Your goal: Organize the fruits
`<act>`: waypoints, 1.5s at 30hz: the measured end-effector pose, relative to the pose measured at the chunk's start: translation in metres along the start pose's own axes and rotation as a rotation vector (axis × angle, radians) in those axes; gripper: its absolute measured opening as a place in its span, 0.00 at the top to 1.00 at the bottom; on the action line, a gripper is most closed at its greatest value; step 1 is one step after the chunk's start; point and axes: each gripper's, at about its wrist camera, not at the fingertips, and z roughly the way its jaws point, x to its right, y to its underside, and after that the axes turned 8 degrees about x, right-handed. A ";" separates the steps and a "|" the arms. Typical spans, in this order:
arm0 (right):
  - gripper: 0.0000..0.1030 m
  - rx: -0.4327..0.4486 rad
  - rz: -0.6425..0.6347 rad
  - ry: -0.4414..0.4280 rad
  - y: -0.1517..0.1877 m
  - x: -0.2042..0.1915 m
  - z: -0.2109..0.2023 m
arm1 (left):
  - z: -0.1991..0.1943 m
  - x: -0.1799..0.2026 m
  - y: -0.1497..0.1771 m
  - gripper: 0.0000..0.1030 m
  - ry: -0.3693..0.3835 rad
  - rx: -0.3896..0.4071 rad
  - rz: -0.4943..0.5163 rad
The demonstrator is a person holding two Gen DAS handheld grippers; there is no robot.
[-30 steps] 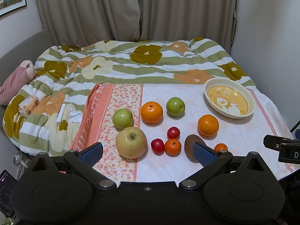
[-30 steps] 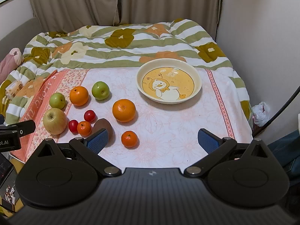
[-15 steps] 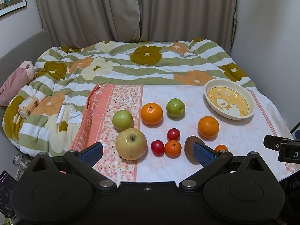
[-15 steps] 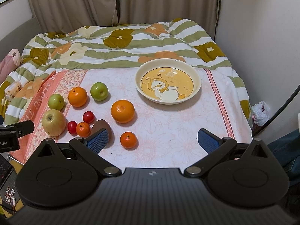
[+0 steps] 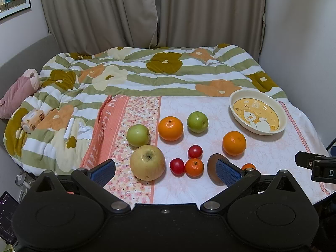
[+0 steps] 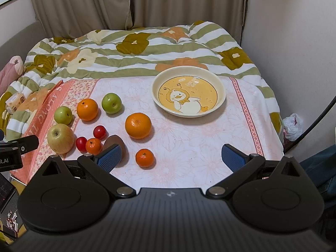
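The left gripper (image 5: 164, 171) is hovering over the near edge of the pink floral tablecloth (image 5: 210, 109), its blue-padded fingers (image 5: 102, 169) spread wide apart and gripping nothing. The right gripper (image 6: 171, 157) is hanging over the same near edge further right, its jaws likewise standing wide apart and empty.

All the fruit is sitting on the cloth toward its left side. A large yellow-green apple (image 5: 147, 162) is lying closest to the near edge, with a smaller green apple (image 5: 138, 135) just behind it. A big orange (image 5: 170, 128) and a second small green apple (image 5: 197, 121) are resting further back, side by side. Two small red round fruits (image 5: 195, 151) and a small tangerine (image 5: 194, 167) are clustering together near the middle. Another big orange (image 6: 138, 125) is sitting alone, between this cluster and the cream round plate with a yellow cartoon duck print (image 6: 220, 88), which is standing empty at the far right corner. A second small tangerine (image 6: 144, 157) is lying near the front edge, and a brown oval fruit (image 5: 212, 163) is partly hiding behind a gripper finger.
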 end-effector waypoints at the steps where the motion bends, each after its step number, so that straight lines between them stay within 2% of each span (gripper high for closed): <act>1: 0.00 0.000 0.000 0.000 0.000 0.001 0.000 | 0.000 0.000 0.000 0.00 0.000 -0.001 0.000; 19: 0.00 -0.014 -0.009 -0.016 -0.004 -0.001 0.003 | -0.002 -0.001 0.000 0.00 -0.002 -0.001 -0.012; 23: 0.00 -0.024 -0.033 -0.054 -0.008 -0.003 0.005 | -0.005 0.000 0.000 0.00 -0.022 0.005 -0.021; 29: 0.00 -0.018 -0.088 -0.167 -0.003 -0.010 0.020 | 0.001 0.000 0.008 0.00 -0.080 0.037 -0.006; 32: 0.00 -0.015 -0.112 -0.220 0.004 -0.017 0.030 | 0.012 -0.003 0.015 0.00 -0.087 0.052 0.010; 35: 0.00 -0.025 -0.124 -0.255 0.014 -0.029 0.044 | 0.025 -0.010 0.021 0.00 -0.071 0.053 0.029; 45: 0.00 0.003 -0.055 -0.228 0.046 -0.069 0.080 | 0.074 -0.035 0.046 0.00 0.025 0.043 0.180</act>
